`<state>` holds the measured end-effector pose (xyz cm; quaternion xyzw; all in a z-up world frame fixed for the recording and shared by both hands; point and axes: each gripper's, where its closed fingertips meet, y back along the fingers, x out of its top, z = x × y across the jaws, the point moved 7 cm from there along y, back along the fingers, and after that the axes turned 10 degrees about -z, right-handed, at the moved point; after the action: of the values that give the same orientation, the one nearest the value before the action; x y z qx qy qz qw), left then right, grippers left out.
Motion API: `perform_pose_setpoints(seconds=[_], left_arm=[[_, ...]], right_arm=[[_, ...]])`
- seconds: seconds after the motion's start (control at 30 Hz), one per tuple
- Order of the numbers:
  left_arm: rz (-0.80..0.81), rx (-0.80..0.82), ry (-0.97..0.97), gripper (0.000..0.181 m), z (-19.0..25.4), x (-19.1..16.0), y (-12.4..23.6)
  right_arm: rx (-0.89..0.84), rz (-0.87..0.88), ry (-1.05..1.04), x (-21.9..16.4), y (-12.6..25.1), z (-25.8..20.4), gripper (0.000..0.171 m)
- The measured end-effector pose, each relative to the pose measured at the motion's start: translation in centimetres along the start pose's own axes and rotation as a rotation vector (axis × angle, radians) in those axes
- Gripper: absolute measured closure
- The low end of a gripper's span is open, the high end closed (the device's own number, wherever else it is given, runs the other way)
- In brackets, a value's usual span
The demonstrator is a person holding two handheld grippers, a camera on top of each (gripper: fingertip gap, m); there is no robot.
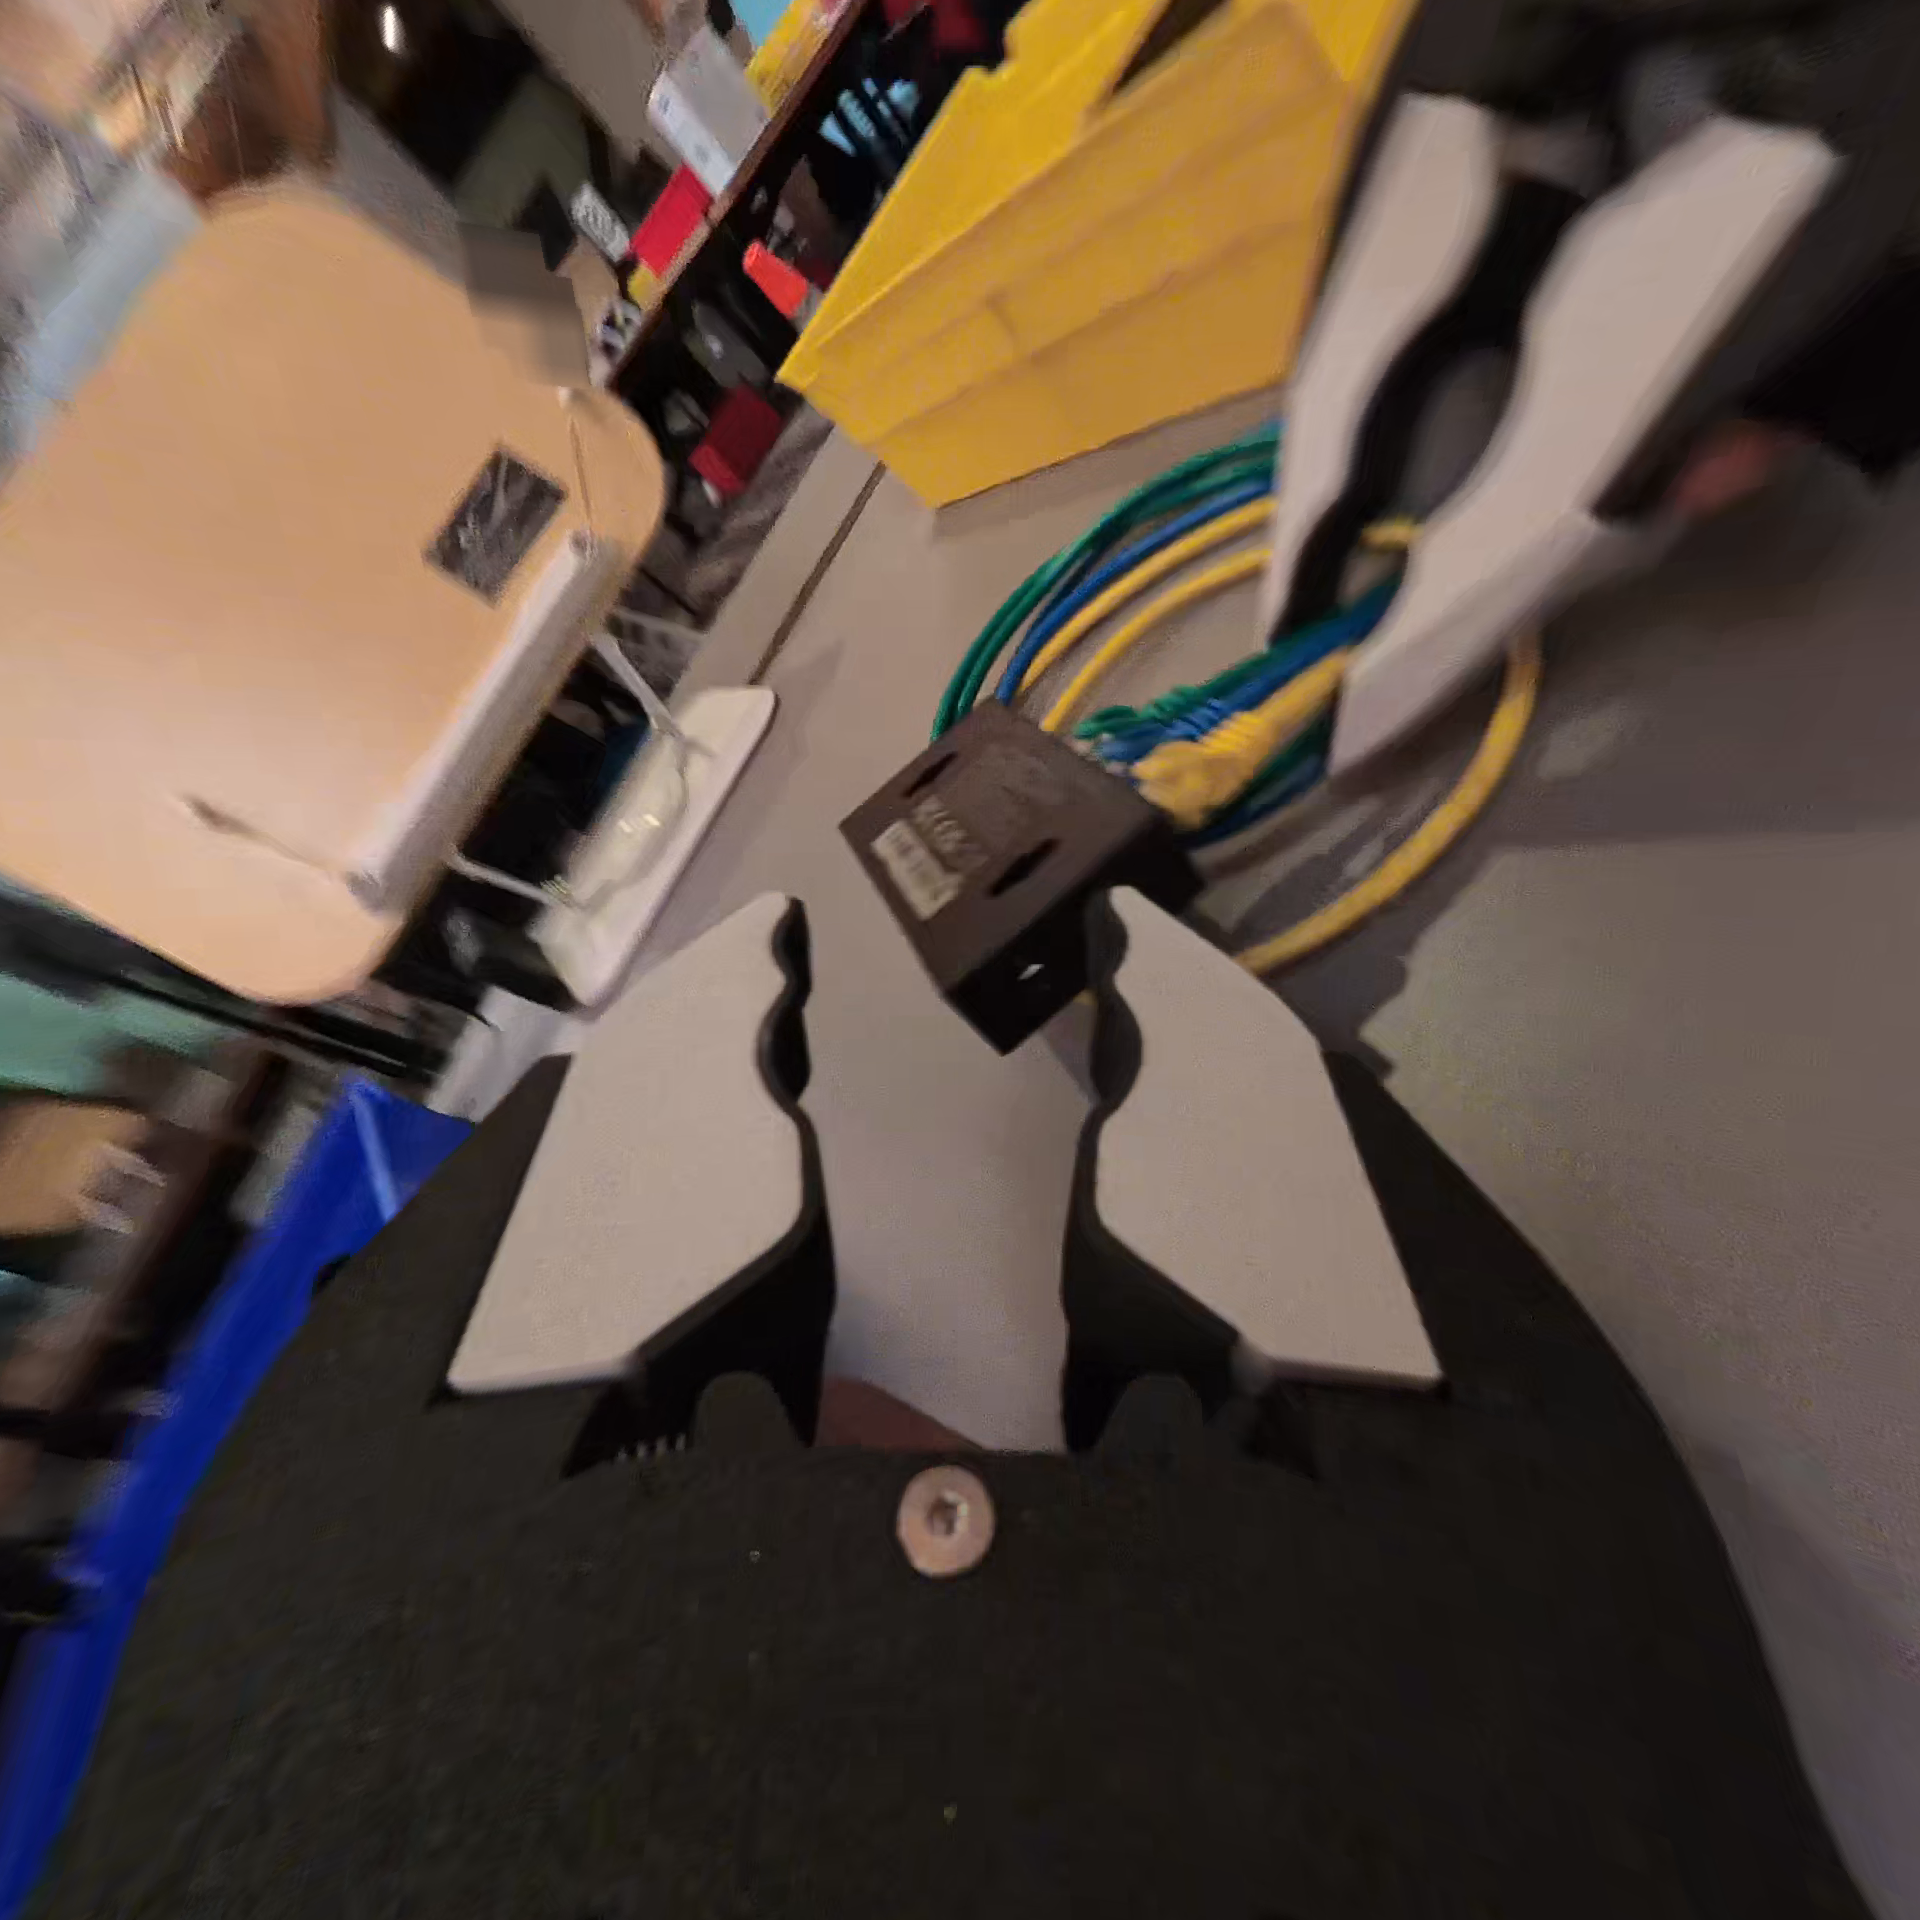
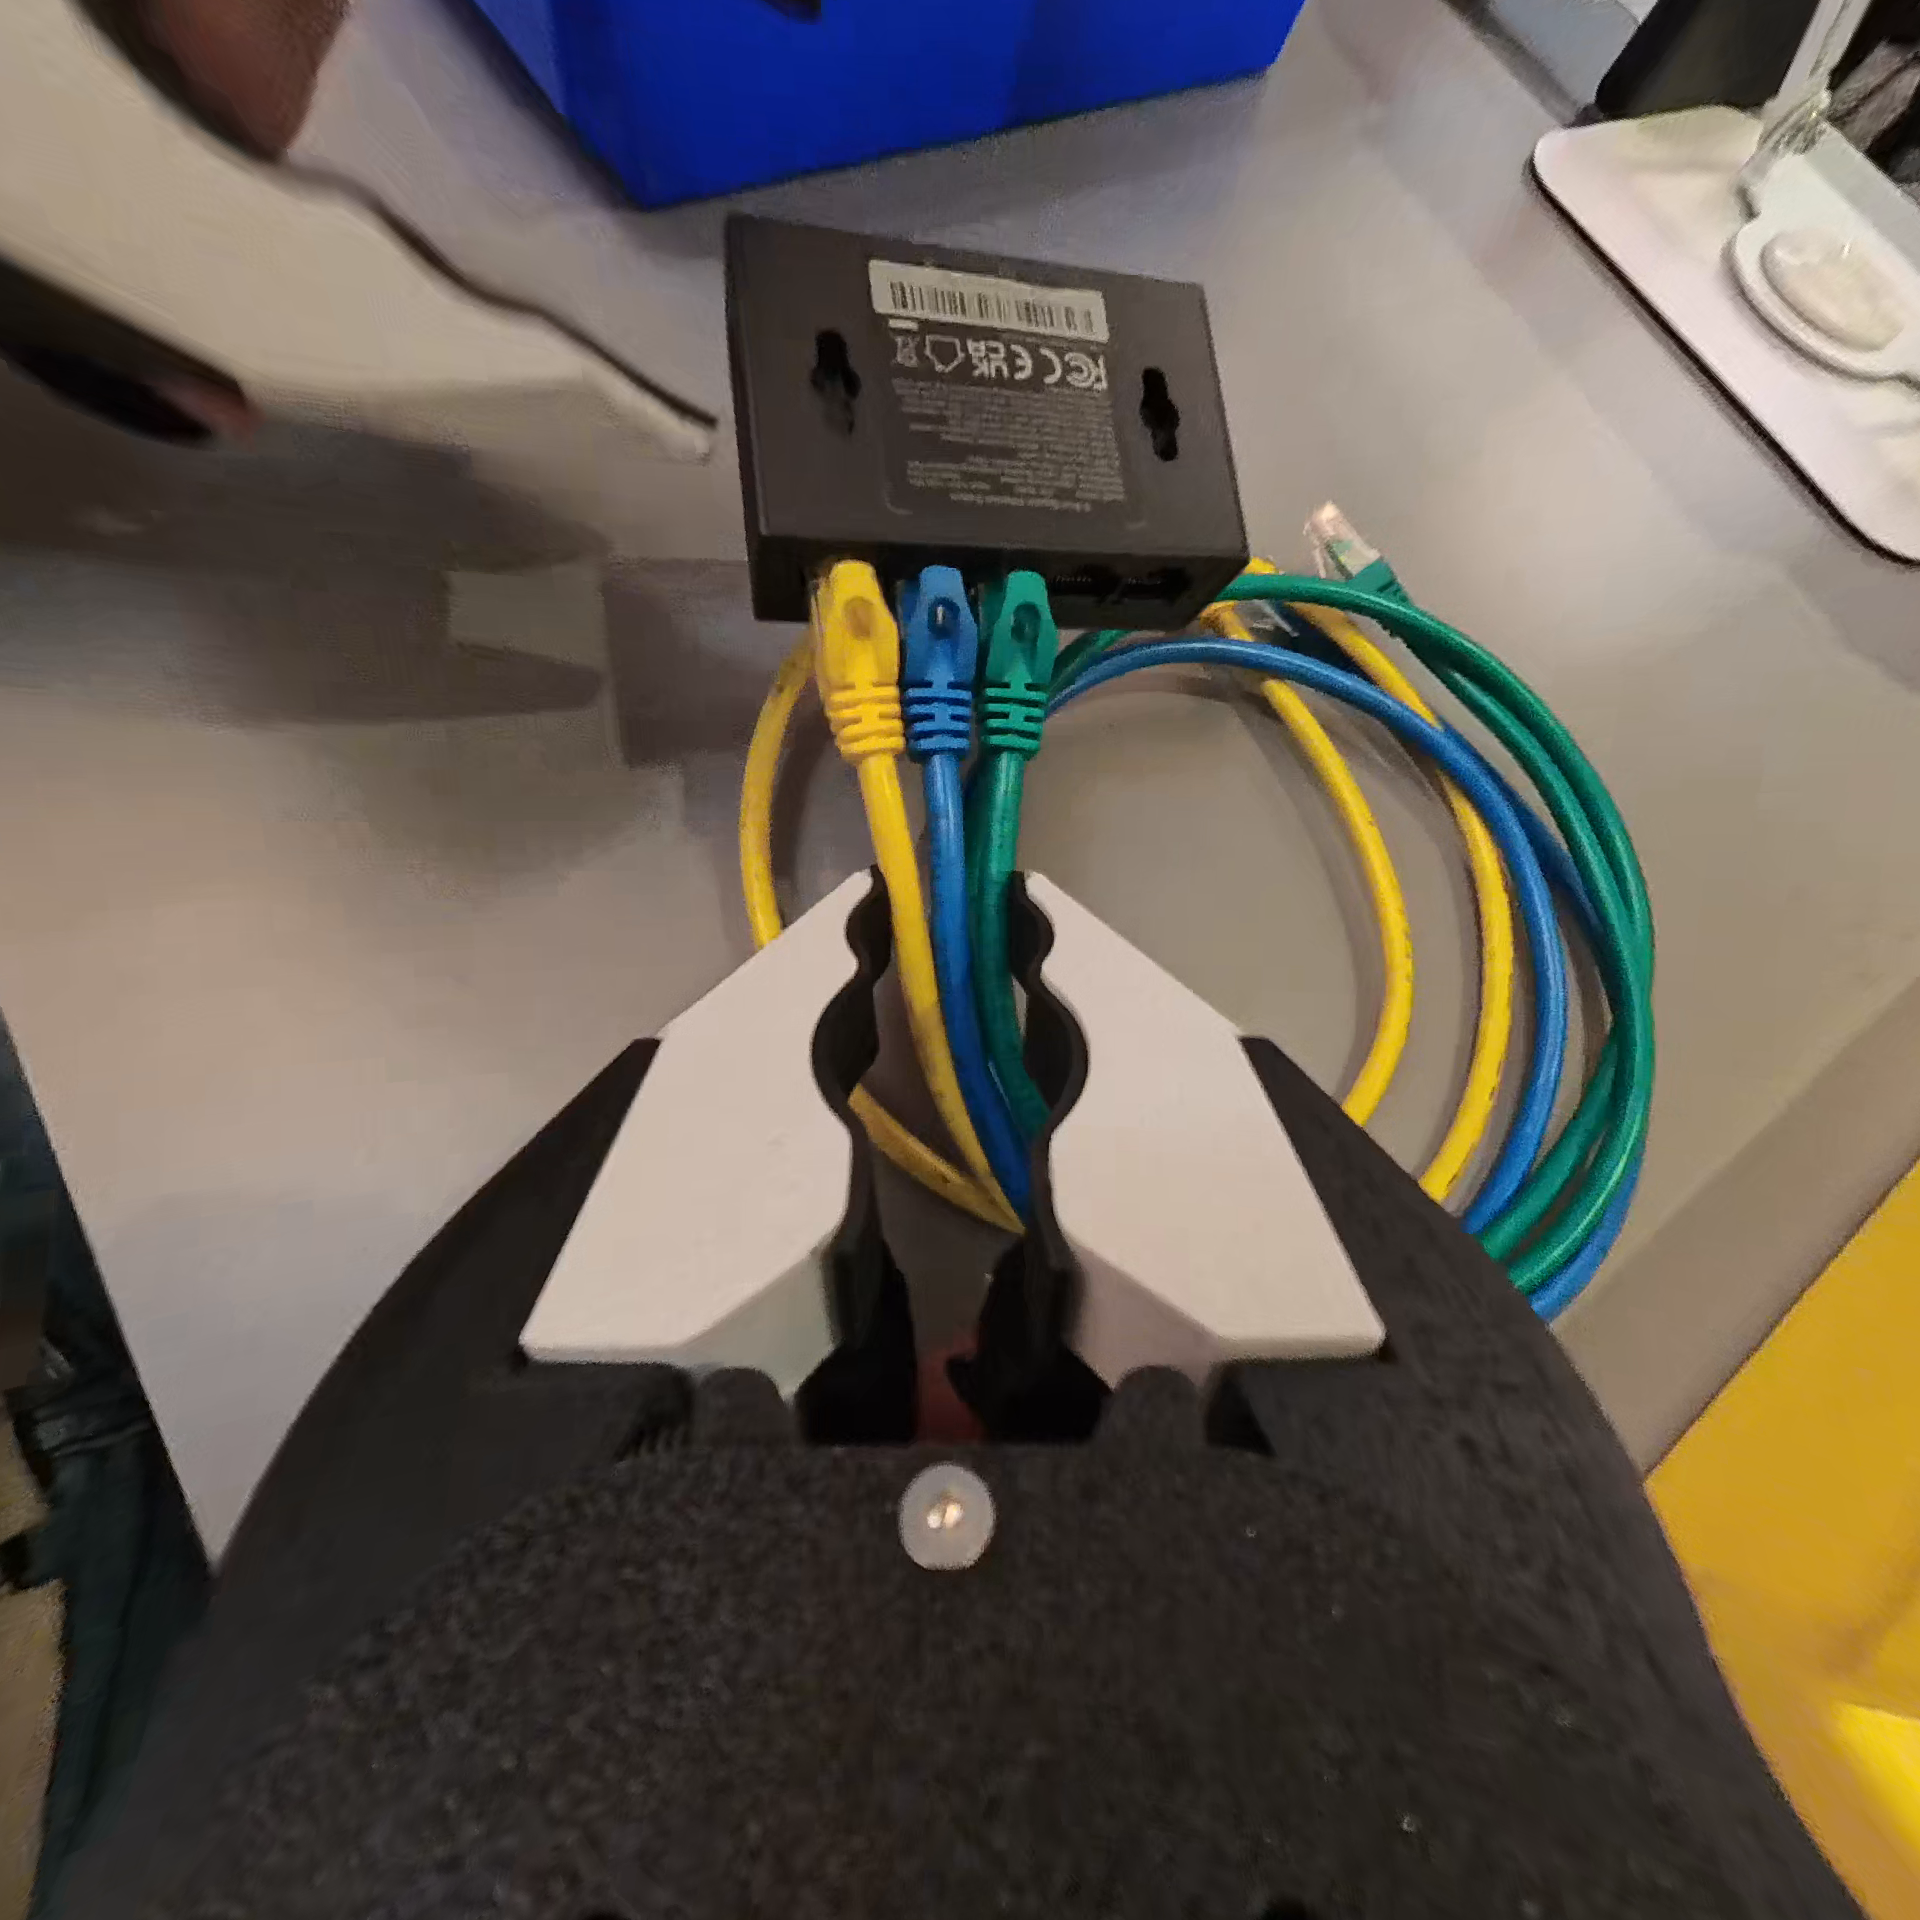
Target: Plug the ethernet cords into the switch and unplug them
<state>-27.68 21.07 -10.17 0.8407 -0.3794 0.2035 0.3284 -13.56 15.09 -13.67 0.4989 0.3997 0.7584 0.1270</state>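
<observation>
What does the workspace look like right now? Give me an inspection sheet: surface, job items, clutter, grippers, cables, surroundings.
Surface: grey tabletop, no spills seen.
Job's things: black switch lying label side up; yellow plug, blue plug and green plug seated side by side in its ports; the ports to their right look empty.
Clutter: white stand base at the table's far right.
Grippers: right gripper closed around the three cords, though whether it pinches them is unclear; left gripper open, next to the switch, holding nothing.
Cables: cords loop right of the switch; a loose green connector lies unplugged.
Surroundings: blue bin, yellow bin, wooden chair.
</observation>
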Motion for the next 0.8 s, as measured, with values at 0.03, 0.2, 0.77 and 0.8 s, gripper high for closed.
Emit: perform_pose_setpoints(seconds=[0.03, 0.2, 0.77, 0.8], left_arm=[[-0.040, 0.037, -0.109, 0.137, 0.7, 0.1, -0.2], [-0.165, 0.122, -0.421, 0.131, 2.5, -0.1, -1.3], [-0.174, 0.159, -0.297, 0.152, 1.1, -0.6, -3.0], [-0.166, 0.146, -0.273, 0.151, 1.0, -0.6, -3.0]], right_arm=[[0.004, -0.004, -0.012, 0.2, 0.1, -0.1, 0.149], [0.020, -0.017, -0.021, 1.0, 0.6, -0.7, 0.150], [0.003, 0.235, 0.175, 3.2, 5.6, -1.0, 0.124], [-0.045, 0.225, 0.255, 3.2, 5.6, -1.1, 0.120]])
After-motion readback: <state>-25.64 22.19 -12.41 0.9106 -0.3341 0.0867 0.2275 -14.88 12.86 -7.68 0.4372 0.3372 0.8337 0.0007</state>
